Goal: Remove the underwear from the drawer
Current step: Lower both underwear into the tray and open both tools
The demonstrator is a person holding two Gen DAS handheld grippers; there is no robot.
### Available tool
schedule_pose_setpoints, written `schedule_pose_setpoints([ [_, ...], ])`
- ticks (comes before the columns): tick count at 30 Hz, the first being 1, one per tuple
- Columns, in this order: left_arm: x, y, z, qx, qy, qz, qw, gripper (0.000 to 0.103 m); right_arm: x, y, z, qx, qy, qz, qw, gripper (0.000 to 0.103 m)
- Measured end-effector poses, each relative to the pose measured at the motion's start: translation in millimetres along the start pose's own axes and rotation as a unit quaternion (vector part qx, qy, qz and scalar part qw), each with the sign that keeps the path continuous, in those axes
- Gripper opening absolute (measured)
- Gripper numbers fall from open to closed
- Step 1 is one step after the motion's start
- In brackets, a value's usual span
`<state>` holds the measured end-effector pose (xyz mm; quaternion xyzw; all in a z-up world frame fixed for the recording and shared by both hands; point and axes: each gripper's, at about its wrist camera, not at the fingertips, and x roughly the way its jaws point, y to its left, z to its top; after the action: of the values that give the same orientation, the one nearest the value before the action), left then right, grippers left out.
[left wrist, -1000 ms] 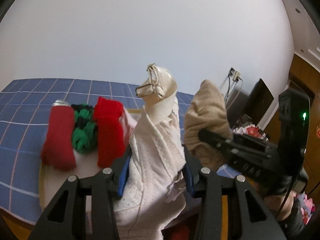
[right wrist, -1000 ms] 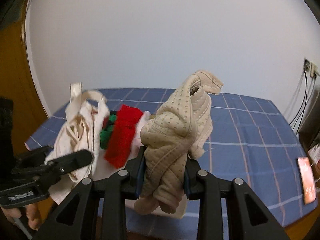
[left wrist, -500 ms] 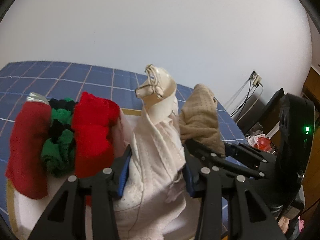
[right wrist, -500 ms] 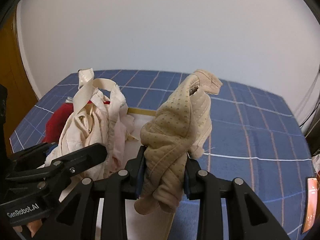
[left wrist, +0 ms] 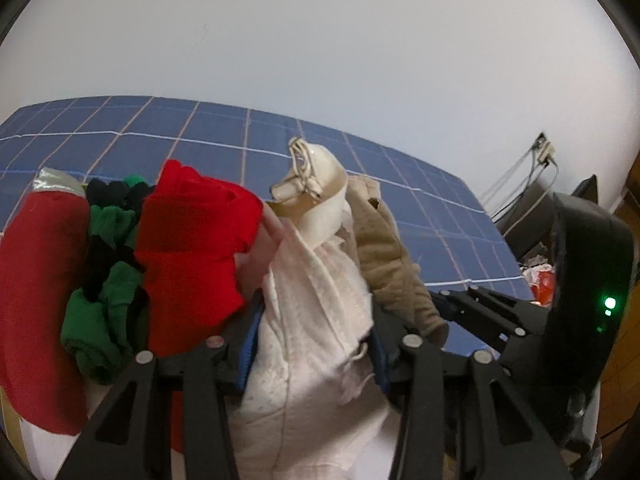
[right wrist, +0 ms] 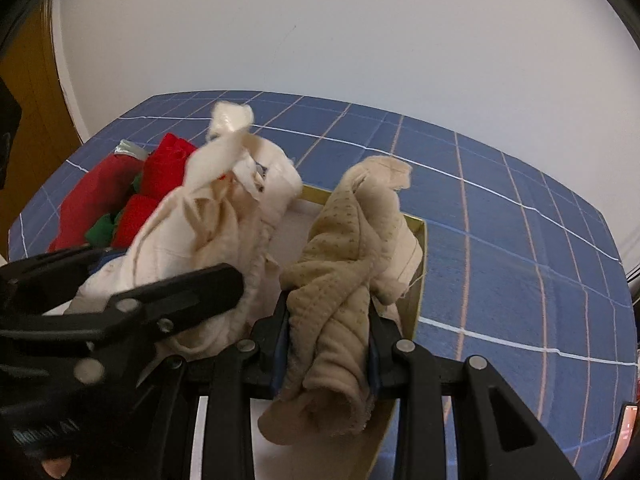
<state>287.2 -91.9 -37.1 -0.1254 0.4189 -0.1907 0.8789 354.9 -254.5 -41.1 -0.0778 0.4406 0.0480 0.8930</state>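
My left gripper (left wrist: 312, 344) is shut on a white quilted bra (left wrist: 316, 308) with a cream strap sticking up. It also shows in the right wrist view (right wrist: 216, 240). My right gripper (right wrist: 328, 336) is shut on a beige dotted undergarment (right wrist: 352, 248), also seen in the left wrist view (left wrist: 392, 256). Both garments hang just above a shallow drawer box (right wrist: 420, 280) with a white floor. Red (left wrist: 192, 248) and green (left wrist: 108, 304) underwear lie rolled in the box's left part.
The box sits on a bed with a blue checked cover (right wrist: 520, 240). A white wall (left wrist: 320, 60) rises behind. Cables and a socket (left wrist: 540, 152) are at the right. A wooden panel (right wrist: 28, 92) stands at the left.
Both grippers have dropped lower and closer to the box with their garments still held. The left gripper now sits close beside the right one.
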Motion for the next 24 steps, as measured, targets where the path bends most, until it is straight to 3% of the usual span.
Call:
schedule_pose_setpoints([
  [5,9.3,-1.3,3.4,0.006,0.001,0.012,0.9999,0.055,-0.5,0.3,0.9,0.004,0.001,0.005,1.0,0.034],
  [7,11.2,-5.9,3.1,0.014,0.003,0.015,0.9998,0.066,-1.2,0.9,-0.6,0.002,0.001,0.004,1.0,0.036],
  [9,11.9,-9.3,3.3,0.017,0.004,0.009,0.9998,0.075,-7.4,0.1,-11.7,0.001,-0.003,0.004,1.0,0.044],
  [13,-0.9,-13.6,2.5,0.009,0.002,0.011,0.9999,0.086,-13.7,-6.0,-19.4,0.022,-0.013,0.017,1.0,0.052],
  [17,-28.4,-12.2,1.6,-0.005,-0.028,0.017,0.9994,0.103,-41.4,-2.3,-24.6,0.024,-0.042,0.008,0.999,0.059],
  [20,-52.3,-16.0,-1.2,0.007,-0.066,0.044,0.9968,0.103,-67.1,2.9,-32.3,0.02,-0.066,-0.005,0.998,0.062],
  [24,-75.4,-18.9,-11.4,0.026,-0.078,0.045,0.9956,0.103,-92.6,8.2,-43.7,0.028,-0.082,-0.002,0.996,0.066],
])
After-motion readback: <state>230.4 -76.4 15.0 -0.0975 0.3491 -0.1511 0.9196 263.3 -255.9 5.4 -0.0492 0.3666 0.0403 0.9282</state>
